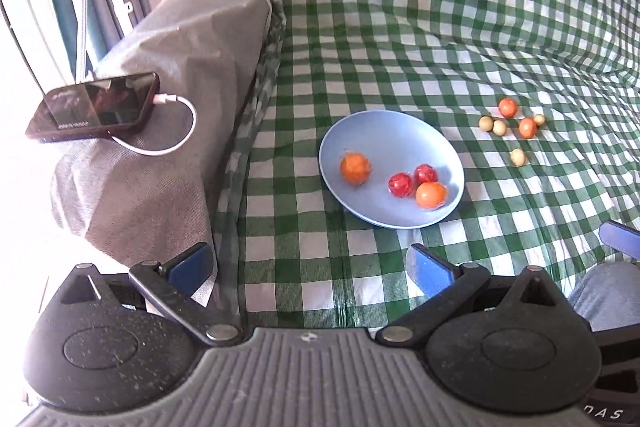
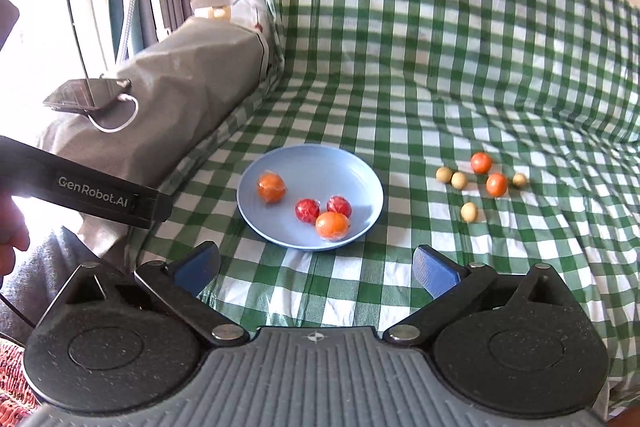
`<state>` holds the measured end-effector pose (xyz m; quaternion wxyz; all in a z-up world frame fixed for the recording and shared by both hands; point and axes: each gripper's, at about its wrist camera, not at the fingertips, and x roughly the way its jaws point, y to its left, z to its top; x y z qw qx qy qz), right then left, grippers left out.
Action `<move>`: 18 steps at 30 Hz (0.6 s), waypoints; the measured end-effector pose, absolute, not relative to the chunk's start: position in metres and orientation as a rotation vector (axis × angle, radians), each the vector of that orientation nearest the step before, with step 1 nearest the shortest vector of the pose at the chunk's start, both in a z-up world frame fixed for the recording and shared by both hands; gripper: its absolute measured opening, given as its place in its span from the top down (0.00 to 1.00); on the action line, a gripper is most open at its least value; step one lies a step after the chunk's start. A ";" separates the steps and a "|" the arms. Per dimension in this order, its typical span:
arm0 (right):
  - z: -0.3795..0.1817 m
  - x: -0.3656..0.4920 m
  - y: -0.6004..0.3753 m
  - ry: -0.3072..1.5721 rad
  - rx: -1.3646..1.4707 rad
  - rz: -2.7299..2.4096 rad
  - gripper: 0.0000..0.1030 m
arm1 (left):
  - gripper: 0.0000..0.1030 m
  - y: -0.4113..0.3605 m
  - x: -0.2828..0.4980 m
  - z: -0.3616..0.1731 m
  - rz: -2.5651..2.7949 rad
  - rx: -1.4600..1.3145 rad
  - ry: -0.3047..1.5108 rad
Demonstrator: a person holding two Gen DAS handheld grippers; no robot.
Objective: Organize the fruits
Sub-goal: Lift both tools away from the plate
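Right now I have both tools backed off from the blue plate [image 2: 256, 171]: the right hand-held gripper [image 2: 316, 273] stands with its jaws wide apart and nothing between them, and the left hand-held gripper [image 1: 310, 267] is likewise spread and empty. Four wrapped fruits already sit in the plate: an orange one [image 2: 271, 187] toward its left side, two red ones [image 2: 307, 211] near the middle, and a second orange one [image 2: 332, 225] touching them at the near rim. To the right of the plate, well apart from it on the green checked cloth [image 2: 440, 67], lies a loose cluster: two small orange-red fruits [image 2: 481, 163] and four pale, beige balls [image 2: 469, 212]. My judgement is that the next pick belongs there. I would come down on one piece at the cluster's edge, the lone pale ball nearest the plate, so the pads do not knock its neighbours. These are small, round and glossy, so they will likely roll on the soft cloth; I would close slowly, centred across the widest part.
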<state>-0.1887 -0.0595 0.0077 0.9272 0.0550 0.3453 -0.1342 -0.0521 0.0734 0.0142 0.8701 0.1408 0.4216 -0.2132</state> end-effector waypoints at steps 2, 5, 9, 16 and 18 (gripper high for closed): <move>0.011 -0.193 -0.056 0.695 0.107 -0.277 0.01 | 0.00 0.075 -0.057 0.017 -0.452 0.292 0.874; 0.015 -0.198 -0.054 0.679 0.107 -0.281 0.01 | 0.00 0.078 -0.063 0.020 -0.452 0.291 0.863; 0.016 -0.200 -0.052 0.671 0.111 -0.278 0.01 | 0.00 0.081 -0.066 0.025 -0.447 0.292 0.854; 0.017 -0.199 -0.048 0.666 0.097 -0.267 0.01 | 0.00 0.085 -0.066 0.031 -0.444 0.276 0.843; 0.017 -0.200 -0.048 0.666 0.098 -0.268 0.01 | 0.00 0.084 -0.067 0.031 -0.446 0.280 0.843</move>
